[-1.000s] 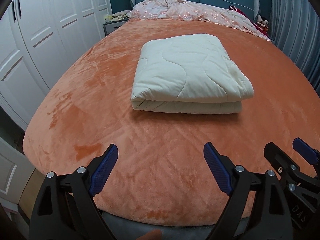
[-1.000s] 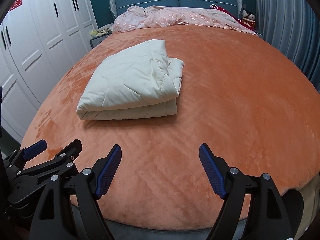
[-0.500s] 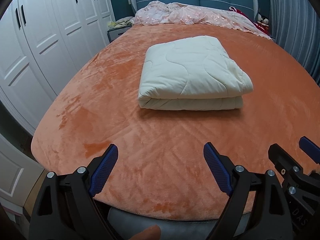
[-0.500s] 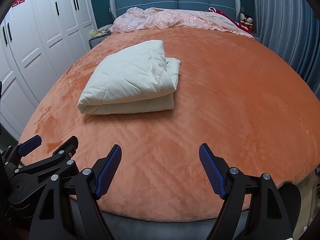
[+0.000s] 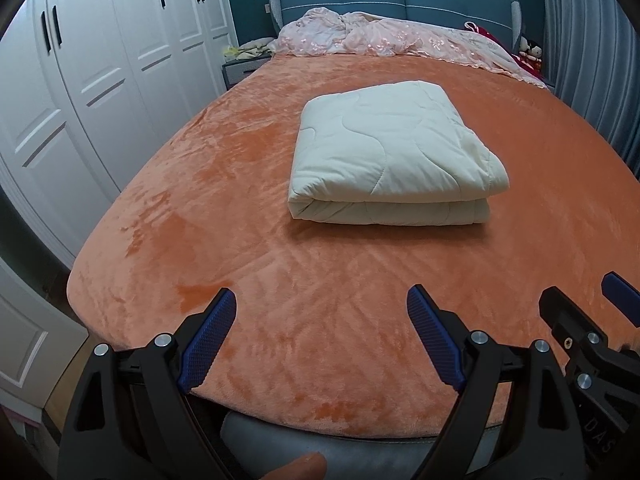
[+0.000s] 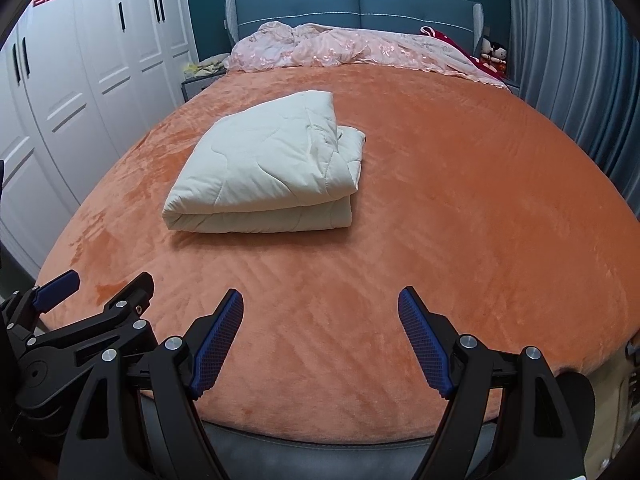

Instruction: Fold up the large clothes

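While both grippers, left gripper (image 5: 320,336) and right gripper (image 6: 320,334), gape wide and empty at frame bottom; nudging the folded quilt (image 5: 392,160) mid-frame could spill its loose right-hand layers.

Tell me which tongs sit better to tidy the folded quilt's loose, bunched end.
Right, probably. From the right tongs the cream quilt's bunched open edges face that side; the left tongs face its smooth fold. Both are open, off it.

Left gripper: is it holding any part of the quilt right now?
No. The left gripper is open and empty over the near edge of the orange bedspread, well short of the folded quilt.
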Demonstrator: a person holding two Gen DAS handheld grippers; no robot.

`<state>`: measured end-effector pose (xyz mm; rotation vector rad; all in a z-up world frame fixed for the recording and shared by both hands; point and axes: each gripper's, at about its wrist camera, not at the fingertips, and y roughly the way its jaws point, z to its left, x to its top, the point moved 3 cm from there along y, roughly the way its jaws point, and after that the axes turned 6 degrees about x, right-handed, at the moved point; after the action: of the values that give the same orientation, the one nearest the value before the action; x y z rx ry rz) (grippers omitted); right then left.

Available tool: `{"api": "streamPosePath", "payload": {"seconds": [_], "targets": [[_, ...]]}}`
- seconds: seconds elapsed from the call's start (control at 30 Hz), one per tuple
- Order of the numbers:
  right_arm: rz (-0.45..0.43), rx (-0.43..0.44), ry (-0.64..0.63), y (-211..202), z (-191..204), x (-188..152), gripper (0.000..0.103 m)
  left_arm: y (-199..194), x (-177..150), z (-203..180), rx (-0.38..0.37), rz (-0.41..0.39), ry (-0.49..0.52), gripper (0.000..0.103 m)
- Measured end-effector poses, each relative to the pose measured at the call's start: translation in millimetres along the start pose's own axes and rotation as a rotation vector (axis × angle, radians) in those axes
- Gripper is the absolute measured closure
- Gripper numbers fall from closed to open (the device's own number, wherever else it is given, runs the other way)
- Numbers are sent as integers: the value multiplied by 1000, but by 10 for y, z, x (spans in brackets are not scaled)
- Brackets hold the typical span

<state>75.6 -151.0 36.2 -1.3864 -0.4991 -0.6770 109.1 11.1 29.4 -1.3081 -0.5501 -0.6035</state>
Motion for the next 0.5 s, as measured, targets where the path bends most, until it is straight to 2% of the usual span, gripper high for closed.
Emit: {"api": "streamPosePath", "payload": {"seconds": [0.5], "targets": [[-12, -3, -4, -49, 38, -13, 25, -68, -24, 35, 8, -12, -6, 18]]}}
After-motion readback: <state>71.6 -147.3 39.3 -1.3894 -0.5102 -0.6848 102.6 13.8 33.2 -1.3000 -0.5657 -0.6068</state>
